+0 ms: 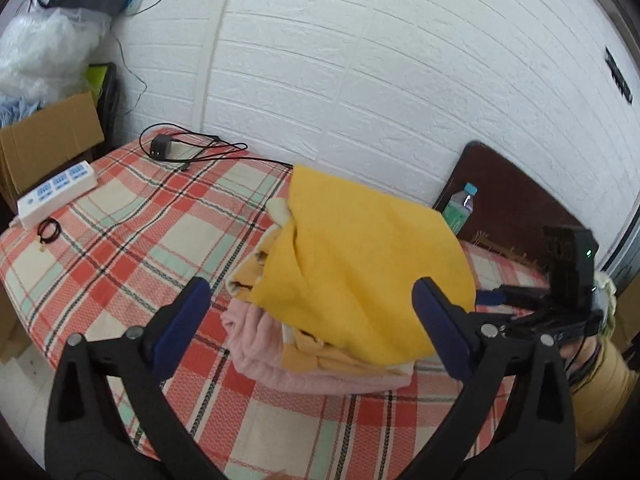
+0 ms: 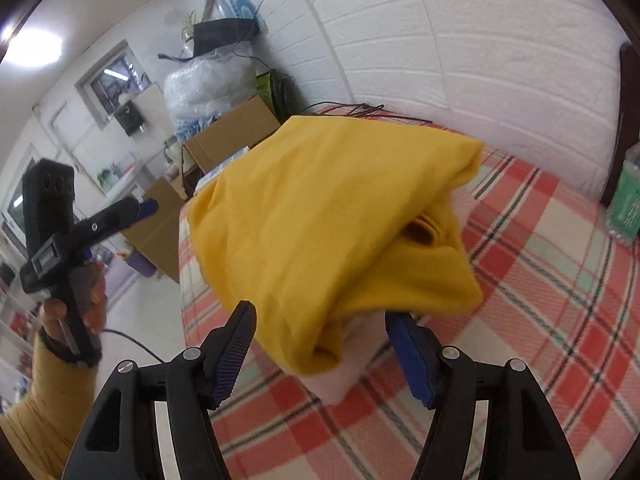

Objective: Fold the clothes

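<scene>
Two garments are making up the stack on the bed (image 1: 132,216): a yellow garment (image 1: 360,272) lying folded on top, a pink garment (image 1: 280,368) lying beneath it, with cream and orange edges showing between them at the left; the stack is sitting mid-bed on the plaid cover, near the wall.

Left gripper (image 1: 308,320) is hovering just short of the stack, fingers standing wide and gripping nothing; right gripper (image 2: 324,344) is sitting close at the yellow garment's near edge, fingers also wide, cloth overhanging between them but not pinched.

Risks, as judged: the yellow top layer is draping past the pink base, so a nudge from either finger could be sliding it off or opening the fold; a pinch taking one layer only would be pulling the fold apart; the loose cable (image 1: 200,148) and power strip (image 1: 56,192) are lying well apart, so snagging looks unlikely.

Hard to make out: how many pieces are sitting between yellow and pink; the stack's far side is hidden; the yellow cloth is blurring in the right view; the bottle (image 1: 460,208) is partly cut off there.
</scene>
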